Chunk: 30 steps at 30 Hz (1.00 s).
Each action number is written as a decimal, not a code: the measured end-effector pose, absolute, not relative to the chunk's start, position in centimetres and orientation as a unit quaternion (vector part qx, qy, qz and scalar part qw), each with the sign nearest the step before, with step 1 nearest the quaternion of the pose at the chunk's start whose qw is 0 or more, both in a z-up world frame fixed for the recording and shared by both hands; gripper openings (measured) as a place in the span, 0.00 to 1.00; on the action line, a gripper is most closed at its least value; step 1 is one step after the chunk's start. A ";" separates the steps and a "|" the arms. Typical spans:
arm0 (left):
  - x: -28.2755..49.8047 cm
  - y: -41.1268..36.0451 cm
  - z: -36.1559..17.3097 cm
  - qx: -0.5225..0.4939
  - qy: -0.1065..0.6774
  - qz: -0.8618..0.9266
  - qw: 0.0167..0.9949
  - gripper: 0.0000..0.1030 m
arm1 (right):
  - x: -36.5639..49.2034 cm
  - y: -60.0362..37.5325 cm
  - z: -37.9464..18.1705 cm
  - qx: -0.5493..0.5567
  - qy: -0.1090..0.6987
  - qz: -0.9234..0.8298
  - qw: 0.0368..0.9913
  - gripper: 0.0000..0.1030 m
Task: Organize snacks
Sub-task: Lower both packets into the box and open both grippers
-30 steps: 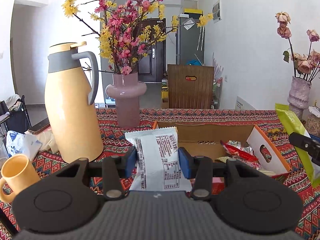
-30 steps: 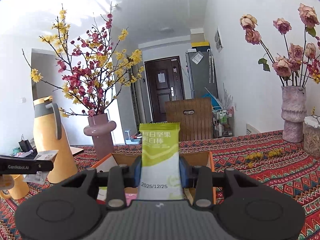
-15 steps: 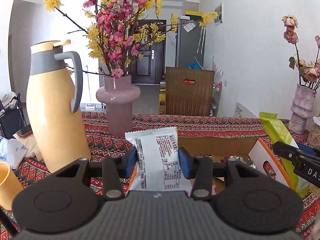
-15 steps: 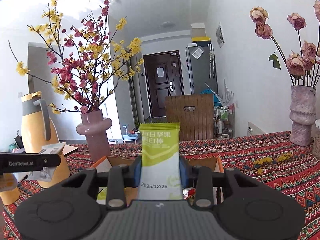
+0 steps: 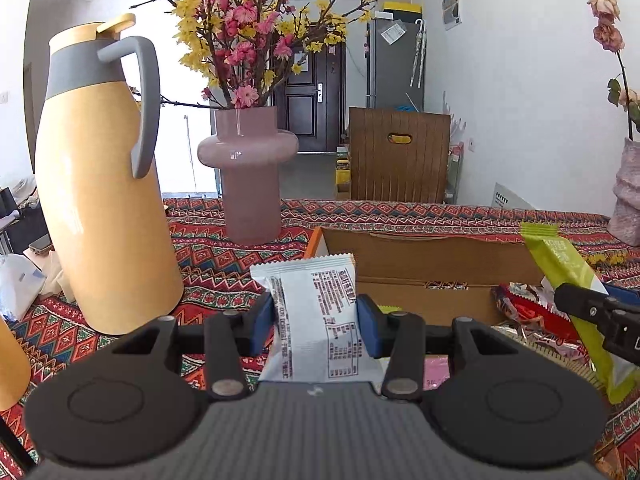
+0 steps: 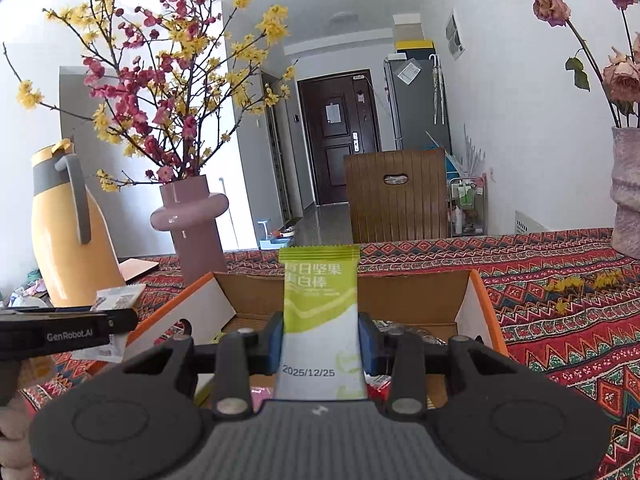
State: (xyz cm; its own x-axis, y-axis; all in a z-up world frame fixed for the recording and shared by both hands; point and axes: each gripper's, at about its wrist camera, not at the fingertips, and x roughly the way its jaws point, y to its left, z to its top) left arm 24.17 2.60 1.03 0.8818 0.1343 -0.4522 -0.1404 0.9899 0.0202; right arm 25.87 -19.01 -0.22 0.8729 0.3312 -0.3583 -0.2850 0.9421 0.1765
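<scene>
- Presently, the left tool (image 5: 316, 322) is clenching a white snack packet (image 5: 316, 320) between its blue pads, the packet standing upright with its printed side facing the camera.
- The white packet is hanging just in front of the near-left corner of the cardboard box (image 5: 420, 264), which is sitting open on the worktop (image 5: 224, 256) under a patterned red cloth.
- The right tool (image 6: 320, 342) is gripping a green snack packet (image 6: 320, 312), also upright, with a date printed low on its face.
- The green packet is sitting over the near edge of the box, roughly centred between the two orange-edged side flaps.
- Several wrapped snacks (image 5: 528, 308) are lying inside the box, toward its right side in the left wrist view.
- A yellow jug (image 5: 100, 200) is standing left of the box, and a pink vase (image 5: 250, 176) of blossom branches is standing behind the box's left corner.
- A wooden chair back (image 6: 396, 196) is showing beyond the box, past the far worktop edge.
</scene>
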 end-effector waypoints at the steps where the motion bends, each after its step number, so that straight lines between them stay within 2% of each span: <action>1: 24.2 2.6 0.9 -0.006 0.234 0.073 0.969 0.44 | 25.9 -18.9 -0.4 0.057 0.199 0.159 0.965 0.35; 4: 24.0 2.8 0.6 -0.014 0.238 0.077 0.968 0.45 | 25.9 -18.9 -0.6 0.061 0.201 0.154 0.966 0.38; 5: 24.0 2.9 0.7 -0.018 0.237 0.078 0.968 0.49 | 25.8 -19.0 -0.5 0.064 0.200 0.151 0.966 0.40; 6: 23.9 3.0 0.8 -0.022 0.235 0.077 0.969 0.56 | 25.7 -19.3 -0.4 0.069 0.197 0.148 0.967 0.43; 7: 23.6 3.1 1.0 -0.026 0.230 0.078 0.970 0.78 | 25.7 -19.6 -0.3 0.076 0.195 0.147 0.967 0.50; 8: 23.5 3.3 1.3 -0.028 0.219 0.082 0.972 0.99 | 25.5 -19.8 -0.3 0.083 0.191 0.145 0.967 0.70; 9: 23.1 3.3 1.5 -0.027 0.205 0.089 0.974 1.00 | 25.3 -20.2 -0.2 0.087 0.185 0.141 0.969 0.91; 10: 22.8 3.3 1.7 -0.026 0.197 0.089 0.976 1.00 | 25.2 -20.4 -0.1 0.091 0.180 0.137 0.970 0.99; 30: 21.7 3.2 2.6 -0.039 0.192 0.077 0.978 1.00 | 23.7 -21.9 0.7 0.112 0.154 0.133 0.973 1.00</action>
